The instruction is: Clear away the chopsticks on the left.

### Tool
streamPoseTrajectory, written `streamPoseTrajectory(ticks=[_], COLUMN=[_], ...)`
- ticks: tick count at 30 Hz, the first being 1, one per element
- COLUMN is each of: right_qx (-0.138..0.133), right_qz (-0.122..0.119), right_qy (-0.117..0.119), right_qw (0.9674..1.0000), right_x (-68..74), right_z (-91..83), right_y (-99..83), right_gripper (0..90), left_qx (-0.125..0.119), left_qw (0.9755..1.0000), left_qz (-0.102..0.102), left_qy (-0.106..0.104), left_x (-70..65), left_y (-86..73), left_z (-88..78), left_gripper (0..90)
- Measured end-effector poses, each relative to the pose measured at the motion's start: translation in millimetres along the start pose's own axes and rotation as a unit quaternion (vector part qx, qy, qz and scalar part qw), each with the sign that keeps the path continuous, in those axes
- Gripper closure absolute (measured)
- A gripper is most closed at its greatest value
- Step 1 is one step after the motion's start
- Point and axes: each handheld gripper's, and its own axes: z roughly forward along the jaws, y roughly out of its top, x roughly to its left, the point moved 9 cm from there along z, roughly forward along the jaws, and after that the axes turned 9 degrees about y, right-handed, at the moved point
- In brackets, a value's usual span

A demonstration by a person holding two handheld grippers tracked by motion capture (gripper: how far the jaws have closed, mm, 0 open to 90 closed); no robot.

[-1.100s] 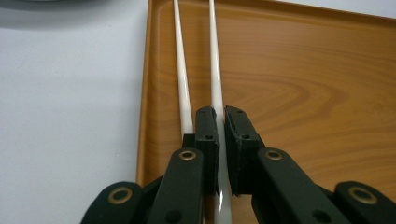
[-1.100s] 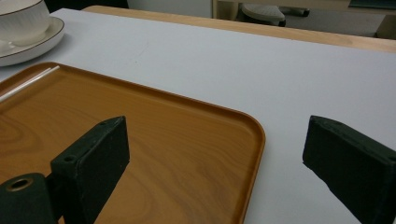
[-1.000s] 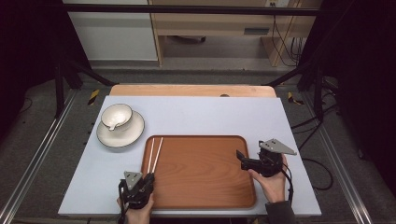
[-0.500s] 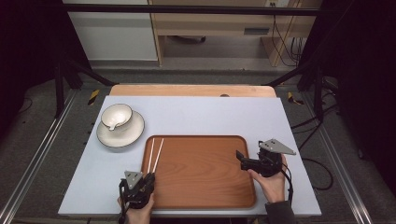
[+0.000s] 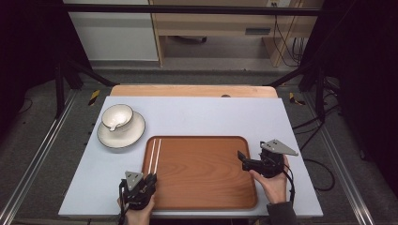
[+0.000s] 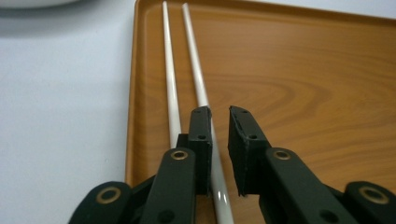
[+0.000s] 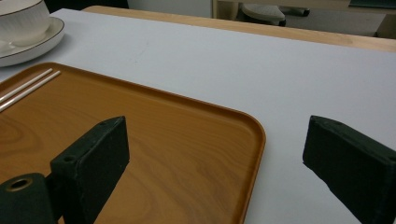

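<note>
Two white chopsticks (image 5: pixel 154 154) lie side by side along the left edge of a brown wooden tray (image 5: pixel 202 187). My left gripper (image 5: pixel 151 179) sits low over the tray's near left corner, at the chopsticks' near ends. In the left gripper view its jaws (image 6: pixel 219 116) stand a little apart and have just been opening. The right chopstick (image 6: pixel 196 70) runs between them against the left pad, with a gap to the right pad. The left chopstick (image 6: pixel 169 70) lies outside. My right gripper (image 5: pixel 241 157) hovers at the tray's right edge, jaws wide (image 7: pixel 215 140) and holding nothing.
A white bowl (image 5: pixel 117 116) rests on a white saucer (image 5: pixel 133 133) at the table's left, just beyond the tray's far left corner. The tray sits on a pale blue-grey tabletop (image 5: pixel 211 117) with a wooden strip along its far edge.
</note>
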Motion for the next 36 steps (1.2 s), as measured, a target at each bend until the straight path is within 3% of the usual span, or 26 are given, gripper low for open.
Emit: streamPoseTrajectory(ticks=[6, 10, 17, 19, 21, 28, 33, 36], right_qx=[-0.005, -0.007, -0.012, -0.016, -0.017, -0.019, -0.016, -0.014], right_qz=[0.004, 0.003, 0.01, 0.01, 0.015, 0.016, 0.021, 0.02], right_qy=[-0.001, -0.002, -0.004, -0.004, -0.004, -0.01, -0.014, -0.017], right_qw=[1.0, 1.0, 0.9999, 0.9998, 0.9997, 0.9996, 0.9996, 0.9995], right_x=[-1.5, -2.7, -4.8, -5.8, -6.2, -11.8, -15.1, -17.1], right_z=[-2.2, -3.6, -6.7, -7.9, -9.2, -11.8, -12.9, -11.7], right_y=[1.1, 1.8, 3.2, 4.2, 4.6, 3.8, 1.8, -0.4], right_gripper=[7.2, 7.1, 6.9, 6.9, 6.8, 6.6, 6.6, 6.6], left_qx=[-0.021, -0.04, -0.064, -0.061, -0.059, -0.061, -0.052, -0.049], left_qw=[0.9991, 0.9971, 0.9929, 0.9921, 0.9921, 0.9898, 0.9902, 0.9914], left_qz=[0.01, 0.034, 0.068, 0.068, 0.074, 0.1, 0.103, 0.091], left_qy=[-0.036, -0.056, -0.075, -0.086, -0.082, -0.081, -0.079, -0.08], left_x=[-2.5, 0.1, 12.4, 16.4, 22.9, 50.1, 72.4, 81.0], left_y=[24.2, 49.2, 91.2, 99.9, 106.7, 108.5, 92.7, 81.8], left_z=[-10.3, -17.3, -23.7, -22.2, -20.1, -16.6, -12.3, -8.1], left_gripper=[68.4, 61.4, 48.6, 44.9, 42.0, 32.0, 28.0, 27.1])
